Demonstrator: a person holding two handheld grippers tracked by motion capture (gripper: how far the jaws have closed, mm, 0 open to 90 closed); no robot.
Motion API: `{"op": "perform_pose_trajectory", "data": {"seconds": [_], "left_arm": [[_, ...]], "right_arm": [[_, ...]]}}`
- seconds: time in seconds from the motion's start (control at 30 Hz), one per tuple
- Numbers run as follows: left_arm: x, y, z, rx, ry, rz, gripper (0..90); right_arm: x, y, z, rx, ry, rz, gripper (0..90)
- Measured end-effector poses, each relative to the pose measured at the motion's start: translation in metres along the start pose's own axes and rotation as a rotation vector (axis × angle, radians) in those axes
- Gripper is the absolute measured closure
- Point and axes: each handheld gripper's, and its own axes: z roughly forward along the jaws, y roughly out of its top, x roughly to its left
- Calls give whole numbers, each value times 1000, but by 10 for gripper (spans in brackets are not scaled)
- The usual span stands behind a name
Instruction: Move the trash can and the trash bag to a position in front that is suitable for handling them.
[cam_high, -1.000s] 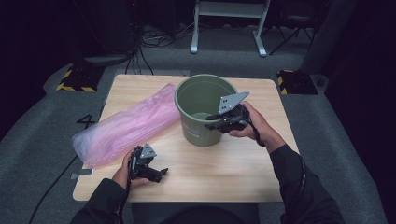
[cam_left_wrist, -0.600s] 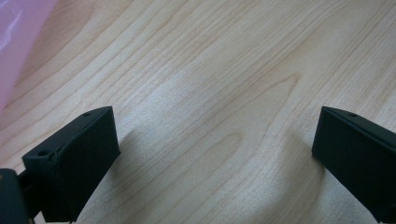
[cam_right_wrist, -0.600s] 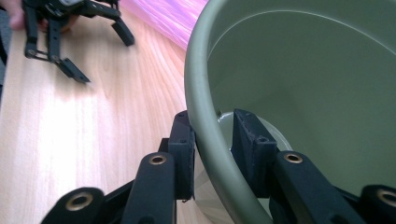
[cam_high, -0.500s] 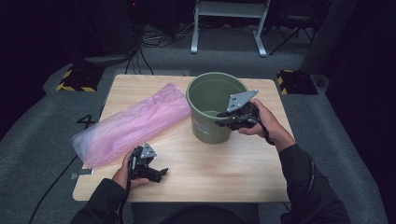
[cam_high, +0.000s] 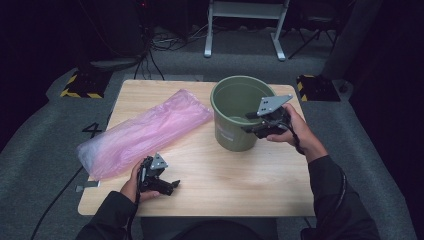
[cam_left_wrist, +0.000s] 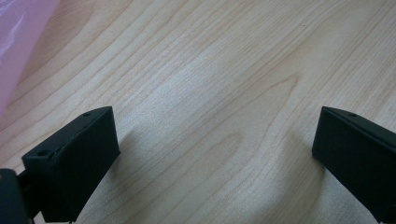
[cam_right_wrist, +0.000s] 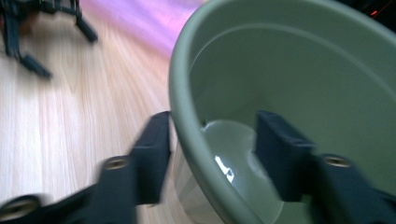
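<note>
We see the bucket (cam_high: 239, 117), olive green and round, standing upright right of centre in the high view, its open mouth up and a pale label on its side. In the right gripper view its rim (cam_right_wrist: 196, 154) crosses the middle; the inside looks empty, though blur hinders us.

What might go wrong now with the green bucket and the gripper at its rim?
1. The right gripper straddles the green bucket rim; its jaws have just been opening, with a gap on the inner side. Pulling away sideways might catch the rim and tip the bucket.
2. The bucket stands close to the pink plastic bag; a push toward it might crumple it.
</note>
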Motion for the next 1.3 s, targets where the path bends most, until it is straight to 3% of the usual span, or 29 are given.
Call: {"op": "perform_pose_trajectory", "data": {"seconds": [0.03, 0.07, 0.1, 0.17, 0.2, 0.3, 0.33, 0.37, 0.4, 0.43, 0.47, 0.5, 0.53, 0.6, 0.7, 0.73, 0.77, 0.8, 0.83, 0.97, 1.3], "left_arm": [[0, 0, 0, 1, 4, 0, 5], [0, 0, 0, 1, 4, 0, 5], [0, 0, -1, 4, 3, 9, 5], [0, -1, -2, 8, 0, 9, 5], [0, -1, -2, 12, -4, 8, 5], [-1, 0, -7, 45, 6, 25, 5], [2, 0, -9, 51, 5, 15, 33], [2, 0, -9, 51, 5, 15, 80], [3, 0, -11, 41, 2, 22, 146], [4, 0, -13, 38, -3, 26, 146], [4, 0, -14, 41, 18, 29, 188], [5, 1, -15, 51, 49, 34, 174], [6, 0, -18, 47, 57, 36, 175], [7, 1, -20, 45, 51, 36, 180], [10, 1, -27, 35, 100, 43, 176], [12, 1, -30, 30, 110, 41, 173], [15, 1, -35, 28, 141, 42, 174], [15, 1, -35, 28, 141, 42, 175], [20, 0, -42, 25, 168, 35, 176], [29, -4, -54, -3, 206, 10, 183], [46, -19, -72, 15, 290, -37, 174]], "right_arm": [[0, -3, -10, -45, -55, 17, 307], [0, -3, -10, -45, -55, 17, 307], [-1, -8, -23, -95, -87, 38, 270], [0, -11, -30, -114, -108, 48, 260], [1, -20, -42, -142, -150, 70, 255], [0, -32, -53, -166, -197, 109, 259], [-1, -44, -61, -159, -238, 147, 259], [-1, -44, -61, -159, -238, 147, 259], [-1, -58, -66, -154, -273, 162, 256], [-1, -58, -66, -154, -273, 162, 256], [0, -66, -68, -155, -275, 181, 252], [0, -76, -68, -158, -275, 196, 250], [1, -97, -66, -144, -273, 242, 247], [1, -108, -63, -131, -277, 267, 246], [4, -138, -47, -52, -289, 303, 238], [6, -156, -34, -27, -262, 350, 239], [8, -163, -28, -15, -257, 364, 239], [8, -163, -28, -15, -257, 364, 239], [10, -177, -16, 9, -232, 394, 239], [11, -193, 1, 49, -210, 412, 239], [12, -201, 15, 42, -187, 443, 243]]}}
